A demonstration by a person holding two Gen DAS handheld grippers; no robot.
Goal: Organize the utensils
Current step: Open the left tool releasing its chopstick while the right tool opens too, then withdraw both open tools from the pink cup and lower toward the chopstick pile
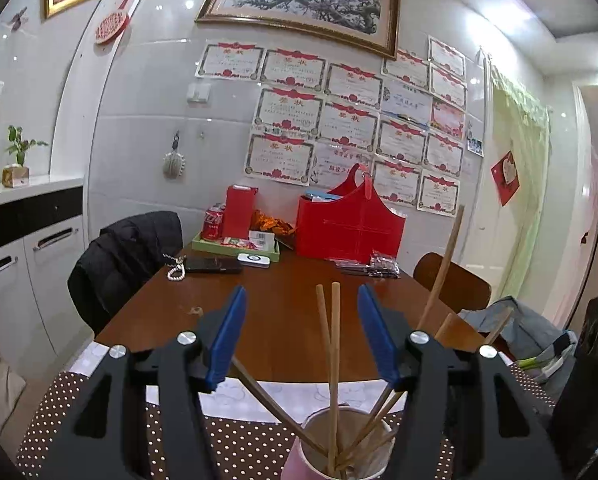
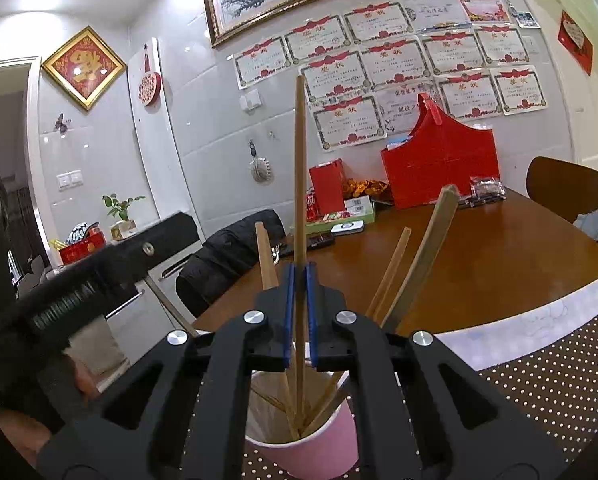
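A pink paper cup (image 2: 311, 450) stands on a brown polka-dot mat (image 2: 547, 392) and holds several wooden chopsticks (image 2: 391, 276). My right gripper (image 2: 300, 276) is shut on one upright chopstick (image 2: 299, 152) whose lower end sits inside the cup. In the left wrist view the cup (image 1: 345, 446) is below and between the blue fingers of my left gripper (image 1: 301, 294), which is open and empty above it. Two chopsticks (image 1: 327, 320) rise between its jaws without touching them. The left gripper's body (image 2: 99, 276) shows at the left of the right wrist view.
The brown wooden table (image 1: 283, 320) carries a red basket (image 1: 349, 224), a green tray (image 1: 235, 246) with a cola can, a dark phone (image 1: 213, 266) and a packet (image 1: 383, 264). A chair with a black jacket (image 1: 127, 256) stands left, another chair (image 1: 455, 280) right.
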